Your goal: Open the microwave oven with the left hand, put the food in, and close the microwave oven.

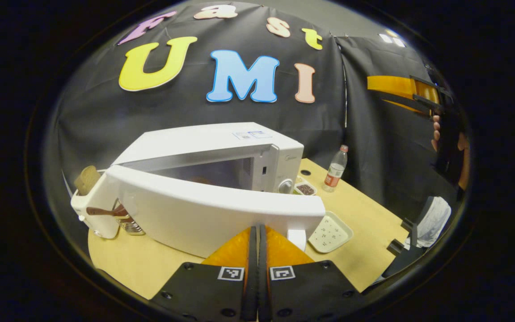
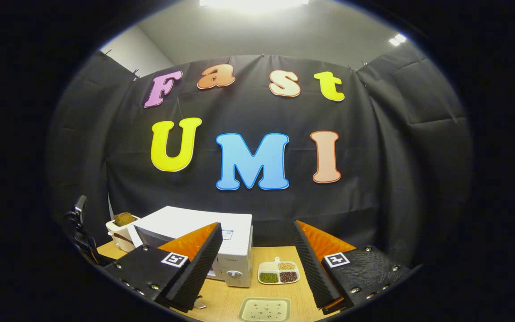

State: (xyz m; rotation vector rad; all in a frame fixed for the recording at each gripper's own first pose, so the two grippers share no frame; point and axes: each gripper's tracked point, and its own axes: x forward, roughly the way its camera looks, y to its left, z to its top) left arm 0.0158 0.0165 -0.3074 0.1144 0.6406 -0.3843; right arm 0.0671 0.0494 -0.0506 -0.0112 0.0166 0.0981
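Standing on the wooden desk [image 1: 365, 214], the white microwave oven [image 1: 221, 147] has its door [image 1: 213, 210] swung partly open, and my left hand-held gripper [image 1: 257, 232] sits at the door's outer edge with its fingers pressed together, though I cannot tell whether they pinch the edge. My right hand-held gripper [image 2: 257, 264] hangs spread wide with nothing between its fingers, above a pale tray [image 2: 265, 309] and a divided dish of grains [image 2: 278, 272] beside the oven.

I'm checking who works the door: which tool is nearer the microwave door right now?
Left. The left tool is right at the edge of the open microwave door, fingers together. The right tool is held back and higher, wide open, looking at the microwave from farther off.
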